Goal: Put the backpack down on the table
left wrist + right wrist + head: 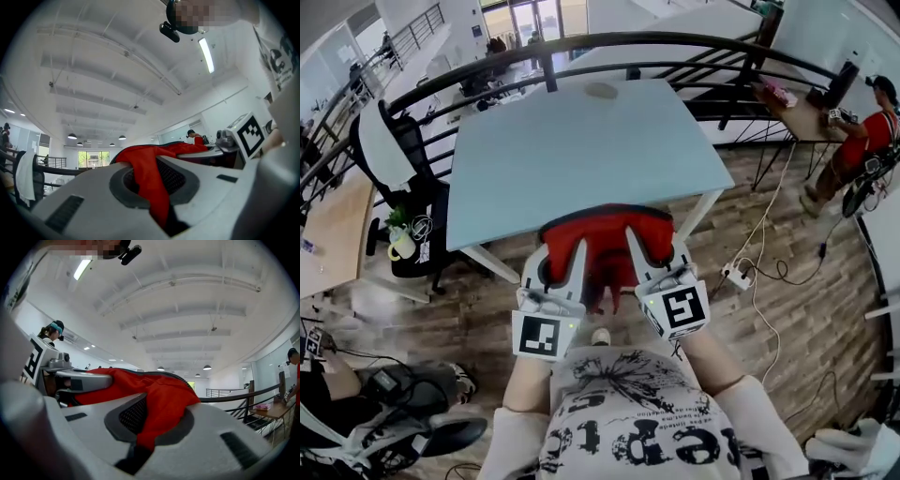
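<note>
A red backpack [607, 234] with dark trim hangs in the air between my two grippers, just at the near edge of the pale blue table [572, 141]. My left gripper [565, 248] is shut on red fabric at the pack's left side; in the left gripper view the cloth [149, 178] runs down between the jaws of the left gripper [151, 187]. My right gripper [643, 242] is shut on the pack's right side, where red cloth [161, 401] fills the jaws of the right gripper [147, 427]. The pack's lower part is hidden behind the grippers.
A black curved railing [581, 42] runs behind the table. An office chair [403, 150] draped in white stands at the left beside a wooden desk [333, 234]. A power strip [737, 277] and cables lie on the wood floor at right. A person in red [862, 141] stands at far right.
</note>
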